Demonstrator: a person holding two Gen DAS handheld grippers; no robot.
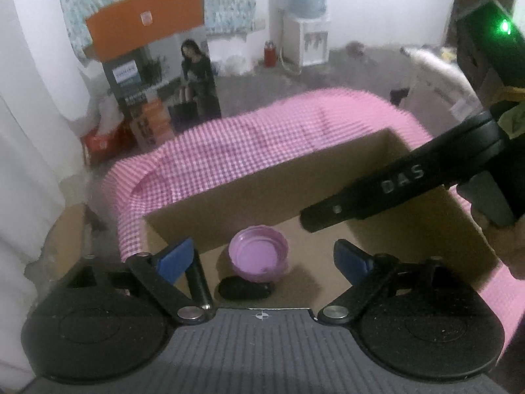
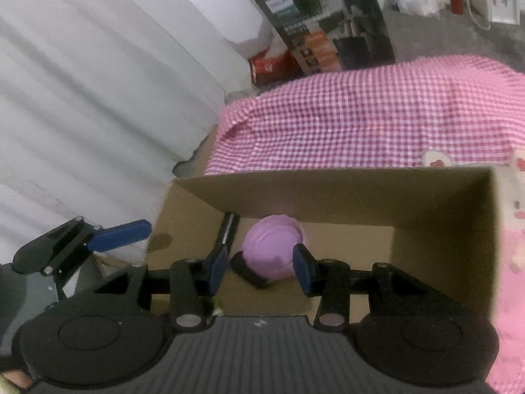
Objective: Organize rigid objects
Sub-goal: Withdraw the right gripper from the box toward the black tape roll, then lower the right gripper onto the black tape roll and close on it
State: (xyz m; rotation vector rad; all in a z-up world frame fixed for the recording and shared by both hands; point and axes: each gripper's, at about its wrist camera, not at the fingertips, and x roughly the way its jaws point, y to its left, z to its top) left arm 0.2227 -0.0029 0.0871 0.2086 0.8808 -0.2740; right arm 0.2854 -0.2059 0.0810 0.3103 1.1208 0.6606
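An open cardboard box (image 1: pixel 295 170) stands on a table with a pink checked cloth (image 1: pixel 249 138). In it lie a purple plastic bowl (image 1: pixel 259 252), a small black oblong object (image 1: pixel 244 288) and a black rod (image 1: pixel 198 274) leaning at the left wall. My left gripper (image 1: pixel 262 257) is open and empty above the box's near edge, jaws either side of the bowl. In the right wrist view the box (image 2: pixel 361 193), bowl (image 2: pixel 274 251), black object (image 2: pixel 249 271) and rod (image 2: pixel 226 229) show again. My right gripper (image 2: pixel 259 267) is open and empty over the box.
The right gripper's body (image 1: pixel 410 177) reaches over the box from the right. The left gripper's blue finger (image 2: pixel 119 231) shows left of the box. A white and pink toy (image 2: pixel 518 197) lies on the cloth right of the box. White curtain (image 2: pixel 98 98) hangs left; boxes (image 1: pixel 157 75) stand beyond.
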